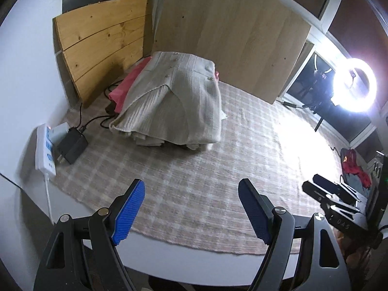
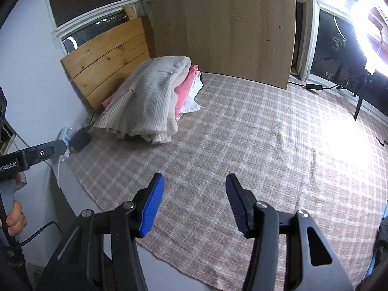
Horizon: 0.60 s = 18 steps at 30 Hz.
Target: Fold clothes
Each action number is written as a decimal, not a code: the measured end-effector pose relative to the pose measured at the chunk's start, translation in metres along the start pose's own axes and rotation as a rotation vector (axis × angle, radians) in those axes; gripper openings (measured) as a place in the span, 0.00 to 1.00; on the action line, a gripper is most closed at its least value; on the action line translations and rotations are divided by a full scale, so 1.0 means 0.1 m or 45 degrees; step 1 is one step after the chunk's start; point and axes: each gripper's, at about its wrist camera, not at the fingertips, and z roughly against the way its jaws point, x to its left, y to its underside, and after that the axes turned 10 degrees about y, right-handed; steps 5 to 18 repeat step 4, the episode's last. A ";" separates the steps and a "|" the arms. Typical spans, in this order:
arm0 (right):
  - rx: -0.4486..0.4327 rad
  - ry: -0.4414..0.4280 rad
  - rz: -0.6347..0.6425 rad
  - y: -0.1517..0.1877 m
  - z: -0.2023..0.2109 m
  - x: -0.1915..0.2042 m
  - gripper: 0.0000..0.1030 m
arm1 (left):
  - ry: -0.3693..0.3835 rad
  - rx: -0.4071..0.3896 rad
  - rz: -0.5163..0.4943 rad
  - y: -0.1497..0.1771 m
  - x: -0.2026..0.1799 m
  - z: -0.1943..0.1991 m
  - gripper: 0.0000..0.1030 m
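A folded cream knit cardigan (image 1: 174, 101) (image 2: 150, 97) tops a stack of folded clothes at the far left of the checked cloth (image 1: 206, 169) (image 2: 242, 145). A pink garment (image 1: 123, 87) (image 2: 186, 84) and a white one (image 2: 194, 97) lie under it. My left gripper (image 1: 191, 208) hangs open over the cloth's near edge, nothing between its blue pads. My right gripper (image 2: 194, 201) is open too and empty, well short of the stack. The right gripper's body (image 1: 334, 198) shows at the right edge of the left wrist view, and the left gripper's body (image 2: 31, 157) at the left edge of the right wrist view.
A white power strip (image 1: 44, 148) with a black adapter (image 1: 72, 145) and cables lies left of the stack. Wooden boards (image 1: 230, 31) (image 2: 223, 24) lean at the back. A bright ring light (image 1: 354, 84) stands right. Red clothing (image 1: 356, 167) sits beyond the table's right edge. A hand (image 2: 15, 218) holds the left gripper.
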 end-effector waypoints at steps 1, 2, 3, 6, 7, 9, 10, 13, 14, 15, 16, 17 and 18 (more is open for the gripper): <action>-0.004 -0.002 0.003 0.01 0.01 -0.02 0.50 | 0.010 -0.018 -0.002 0.02 -0.04 0.02 0.76; -0.008 -0.004 0.006 0.02 0.03 -0.04 0.50 | 0.026 -0.037 -0.008 0.04 -0.07 0.04 0.76; -0.012 -0.005 0.008 0.03 0.04 -0.07 0.50 | 0.026 -0.049 -0.015 0.06 -0.11 0.06 0.76; -0.012 -0.006 0.010 0.05 0.04 -0.09 0.50 | 0.016 -0.057 -0.024 0.08 -0.15 0.07 0.76; -0.012 -0.006 0.010 0.05 0.04 -0.09 0.50 | 0.016 -0.057 -0.024 0.08 -0.15 0.07 0.76; -0.012 -0.006 0.010 0.05 0.04 -0.09 0.50 | 0.016 -0.057 -0.024 0.08 -0.15 0.07 0.76; -0.012 -0.006 0.010 0.05 0.04 -0.09 0.50 | 0.016 -0.057 -0.024 0.08 -0.15 0.07 0.76; -0.012 -0.006 0.010 0.05 0.04 -0.09 0.50 | 0.016 -0.057 -0.024 0.08 -0.15 0.07 0.76; -0.012 -0.006 0.010 0.05 0.04 -0.09 0.50 | 0.016 -0.057 -0.024 0.08 -0.15 0.07 0.76; -0.012 -0.006 0.010 0.05 0.04 -0.09 0.50 | 0.016 -0.057 -0.024 0.08 -0.15 0.07 0.76; -0.012 -0.006 0.010 0.05 0.04 -0.09 0.50 | 0.016 -0.057 -0.024 0.08 -0.15 0.07 0.76; -0.012 -0.006 0.010 0.05 0.04 -0.09 0.50 | 0.016 -0.057 -0.024 0.08 -0.15 0.07 0.76; -0.012 -0.006 0.010 0.05 0.04 -0.09 0.50 | 0.016 -0.057 -0.024 0.08 -0.15 0.07 0.76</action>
